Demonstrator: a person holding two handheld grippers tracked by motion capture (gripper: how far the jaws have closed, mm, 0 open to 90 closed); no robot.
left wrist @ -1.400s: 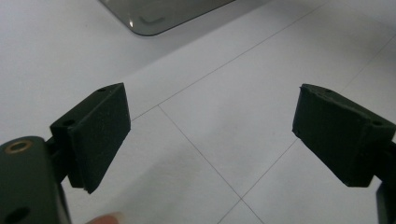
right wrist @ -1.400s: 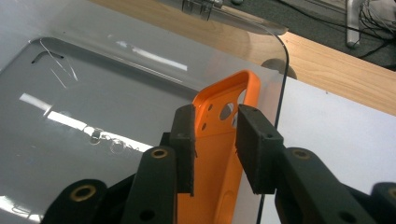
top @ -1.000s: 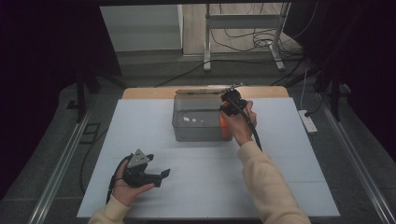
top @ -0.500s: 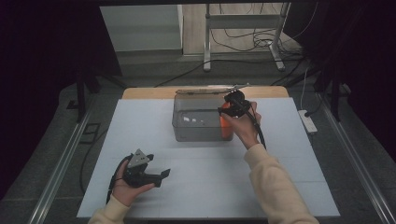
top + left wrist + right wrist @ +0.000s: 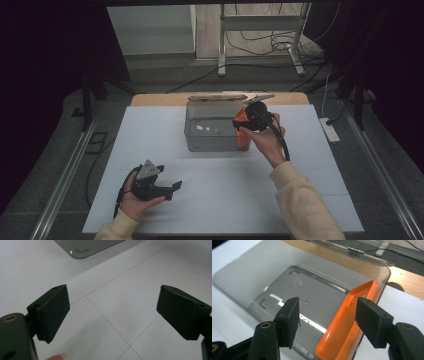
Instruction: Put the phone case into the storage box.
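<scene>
While the right gripper point(image 5: 246, 121) hovers with jaws apart over the clear bin point(image 5: 200, 142) at frame centre, the orange tray point(image 5: 342, 327) leans against the bin's inner right wall, just below the right jaw. At lower left, the left gripper point(image 5: 170, 189) rests on the white table point(image 5: 230, 195), jaws wide and empty.

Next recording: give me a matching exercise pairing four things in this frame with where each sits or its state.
Things:
1. left hand-held gripper
2. right hand-held gripper
3. orange tray
4. clear plastic bin

Places or states:
A. leans inside the bin's right end
B. open, low over the near white table
C. at the table's far middle
D. open, over the bin

Pairs: 1-B, 2-D, 3-A, 4-C
</scene>
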